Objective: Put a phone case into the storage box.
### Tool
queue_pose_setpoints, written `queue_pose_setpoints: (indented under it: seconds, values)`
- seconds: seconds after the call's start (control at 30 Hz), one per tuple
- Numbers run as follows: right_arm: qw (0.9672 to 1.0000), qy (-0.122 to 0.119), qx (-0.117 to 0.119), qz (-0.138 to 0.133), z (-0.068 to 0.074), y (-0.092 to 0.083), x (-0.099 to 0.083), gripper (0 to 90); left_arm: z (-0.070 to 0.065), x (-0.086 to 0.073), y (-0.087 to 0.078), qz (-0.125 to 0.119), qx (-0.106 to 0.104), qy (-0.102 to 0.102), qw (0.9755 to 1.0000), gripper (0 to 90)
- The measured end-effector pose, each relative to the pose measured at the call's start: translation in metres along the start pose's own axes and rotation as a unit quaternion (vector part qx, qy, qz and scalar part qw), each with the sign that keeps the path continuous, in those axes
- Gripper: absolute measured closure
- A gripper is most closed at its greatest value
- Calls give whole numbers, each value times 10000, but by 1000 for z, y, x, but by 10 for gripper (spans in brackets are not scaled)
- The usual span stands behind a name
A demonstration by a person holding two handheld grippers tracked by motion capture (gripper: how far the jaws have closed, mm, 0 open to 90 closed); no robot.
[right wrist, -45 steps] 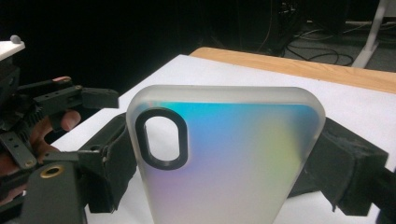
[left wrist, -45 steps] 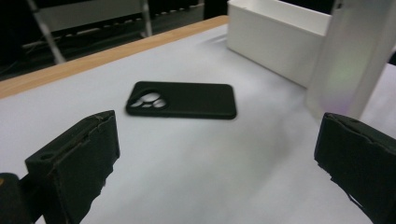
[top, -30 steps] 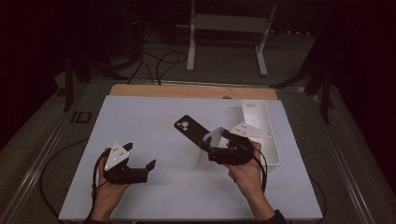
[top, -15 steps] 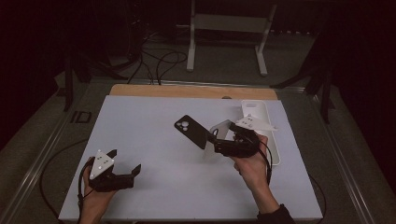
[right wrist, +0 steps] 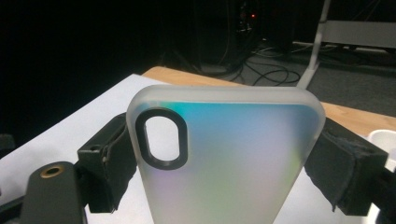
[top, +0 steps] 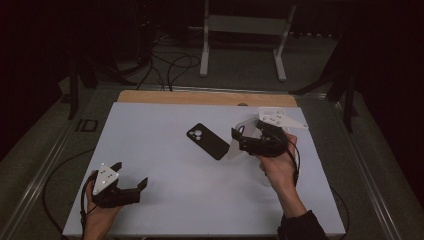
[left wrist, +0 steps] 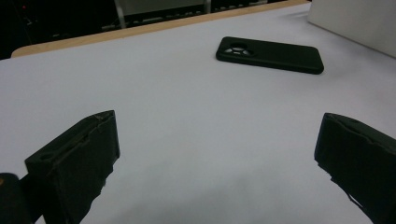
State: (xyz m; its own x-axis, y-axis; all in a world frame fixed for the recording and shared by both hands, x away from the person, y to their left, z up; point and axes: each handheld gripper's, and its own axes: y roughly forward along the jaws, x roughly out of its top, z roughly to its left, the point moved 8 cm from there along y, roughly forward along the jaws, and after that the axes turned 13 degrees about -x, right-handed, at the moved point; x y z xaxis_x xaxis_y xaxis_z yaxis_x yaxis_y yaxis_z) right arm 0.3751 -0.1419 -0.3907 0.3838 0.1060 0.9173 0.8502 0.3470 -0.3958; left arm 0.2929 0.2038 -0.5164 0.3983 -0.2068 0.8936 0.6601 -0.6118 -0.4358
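No brand, label or lettering reads on anything here; the right gripper (right wrist: pixel 224 163) grips a frosted translucent phone case with an oval black-rimmed camera cutout (right wrist: pixel 224 158) by its two long edges, pads pressed on either side, the case lifted off the white table (top: pixel 165 150) and tilted (it shimmers teal and pink in the right gripper view); just left of those jaws in the high view lies a matte black phone case with round camera holes (top: pixel 207 141), flat on the table; past the right gripper sits a white tray (top: pixel 267 112), mostly hidden; the left gripper (top: pixel 131 179) rests low near the table's front edge, jaws wide apart with nothing between them, the black case well ahead of it.
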Motion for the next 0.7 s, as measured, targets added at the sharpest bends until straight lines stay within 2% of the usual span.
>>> queue_pose_setpoints:
  seconds: [0.37,0.7]
  values:
    - [9997,43,-242,-15,-25,7,17,169,1,-1,0,-3,32,-13,10000,6]
    - [9988,37,-491,48,-42,18,24,168,1,-2,0,4,29,-12,10000,6]
